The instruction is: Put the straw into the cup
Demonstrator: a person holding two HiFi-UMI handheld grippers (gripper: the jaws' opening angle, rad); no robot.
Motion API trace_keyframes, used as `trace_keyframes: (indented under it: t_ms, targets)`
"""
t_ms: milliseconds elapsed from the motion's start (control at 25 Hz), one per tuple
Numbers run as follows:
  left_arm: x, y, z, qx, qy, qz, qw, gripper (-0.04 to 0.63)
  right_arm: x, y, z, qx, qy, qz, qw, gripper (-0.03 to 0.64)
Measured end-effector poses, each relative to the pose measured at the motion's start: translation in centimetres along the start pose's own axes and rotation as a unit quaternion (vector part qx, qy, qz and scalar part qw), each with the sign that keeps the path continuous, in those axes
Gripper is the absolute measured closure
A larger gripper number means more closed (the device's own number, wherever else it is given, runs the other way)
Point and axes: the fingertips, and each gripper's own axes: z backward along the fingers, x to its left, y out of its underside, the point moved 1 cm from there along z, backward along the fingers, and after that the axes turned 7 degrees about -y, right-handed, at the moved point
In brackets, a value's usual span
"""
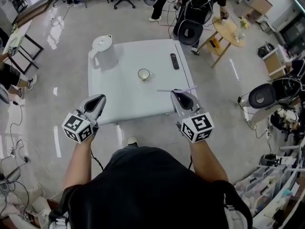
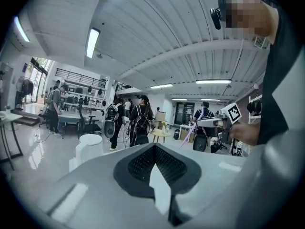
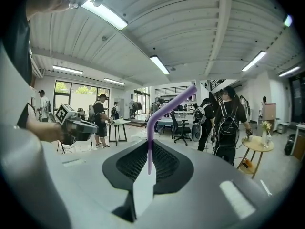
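The right gripper (image 1: 181,95), clamped on the straw (image 1: 164,90) held crosswise, is nearer the cup (image 1: 143,74), ahead to its left; the left gripper (image 1: 96,101) is closed on nothing.

You wear: black short-sleeved top (image 1: 143,190) | left tool (image 1: 98,100), right tool (image 1: 177,95): grey shells, dark ribbed inner faces | marker cubes (image 1: 77,127): black-and-white squares

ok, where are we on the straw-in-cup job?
Done: the straw is picked up and clamped in the right gripper, its bent end sticking out past the jaws.
In hand: that gripper holds the straw above the table's near right side, short of the cup.
Left: carry it over and drop it in. The cup has no straw in it. The left gripper is shut and empty.
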Motion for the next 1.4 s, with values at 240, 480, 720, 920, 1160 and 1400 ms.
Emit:
trace_keyframes:
  t_ms: [240,480,720,920,1160,1400]
  targets:
    - [2.9,-0.4,-0.6,0.000,0.000,0.003,1.0000,0.595,-0.1,-0.7,-3.2,0.004,-0.002,0.001,1.000,0.560]
    - [5.7,-0.9,-0.6,-0.002,-0.003,0.005,1.0000,0.595,0.5,-1.6,-5.8,0.005,-0.005,0.003,1.000,0.560]
    - [7.3,-1.2,-0.5,-0.002,0.005,0.003,1.0000,0.595,1.0,-2.0,-7.2,0.007,0.000,0.004,1.000,0.561]
    - [8.3,-1.6,-0.4,-0.001,0.007,0.000,1.0000,0.595,1.0,-1.9,-7.8,0.008,0.006,0.000,1.000,0.561]
    - [8.5,-1.3,0.0,0.001,0.010,0.000,1.0000,0.595,1.1,-1.5,-7.9,0.011,0.012,-0.002,1.000,0.561]
    - [8.7,-1.0,0.1,0.002,0.000,0.006,1.0000,0.595,0.5,-1.2,-8.0,0.011,0.014,-0.011,1.000,0.561]
